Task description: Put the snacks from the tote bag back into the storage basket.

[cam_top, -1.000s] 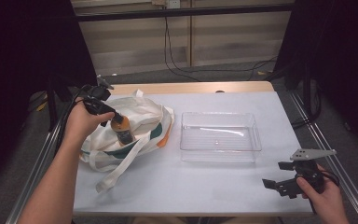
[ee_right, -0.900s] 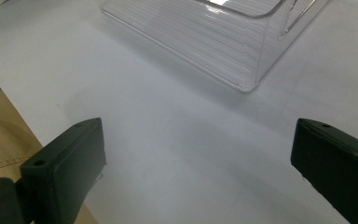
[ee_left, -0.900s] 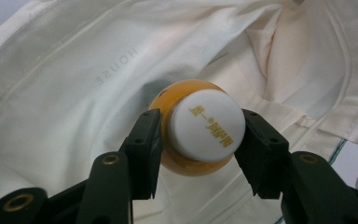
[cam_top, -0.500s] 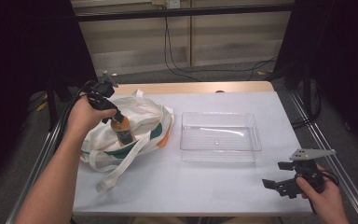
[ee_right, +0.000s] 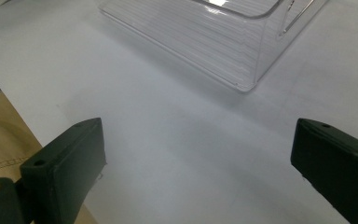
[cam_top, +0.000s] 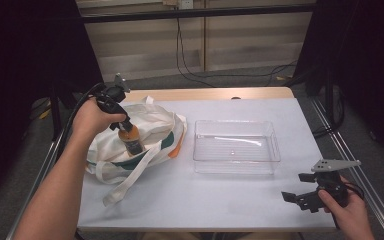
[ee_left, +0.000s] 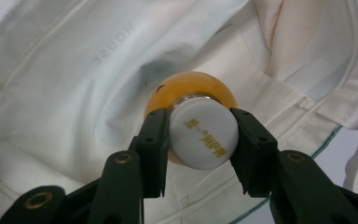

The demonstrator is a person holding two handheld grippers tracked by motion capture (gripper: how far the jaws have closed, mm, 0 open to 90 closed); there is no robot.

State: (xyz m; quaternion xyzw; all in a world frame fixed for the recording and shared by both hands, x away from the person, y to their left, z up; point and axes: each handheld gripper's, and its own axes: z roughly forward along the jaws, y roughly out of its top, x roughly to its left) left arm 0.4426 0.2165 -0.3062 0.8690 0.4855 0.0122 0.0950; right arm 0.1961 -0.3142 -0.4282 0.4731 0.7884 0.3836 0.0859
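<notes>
A small bottle of orange liquid (cam_top: 131, 140) with a white cap (ee_left: 203, 134) hangs above the white tote bag (cam_top: 150, 124) at the table's left. My left gripper (cam_top: 120, 122) is shut on the bottle's cap, its jaws pressing the cap from both sides, seen close up in the left gripper view (ee_left: 200, 140). The bag's open cloth (ee_left: 74, 84) lies beneath the bottle. My right gripper (cam_top: 305, 187) is held open and empty near the table's front right corner; its jaws stand wide apart over bare white tabletop (ee_right: 191, 154).
An empty clear plastic bin (cam_top: 236, 146) sits at the middle of the table; its corner (ee_right: 242, 56) lies just ahead of the right gripper. The bag's straps (cam_top: 130, 175) trail toward the front edge. Metal rails run along both table sides.
My left gripper has lifted the bottle a little higher out of the bag and shifted slightly right. The right gripper has stayed in place.
</notes>
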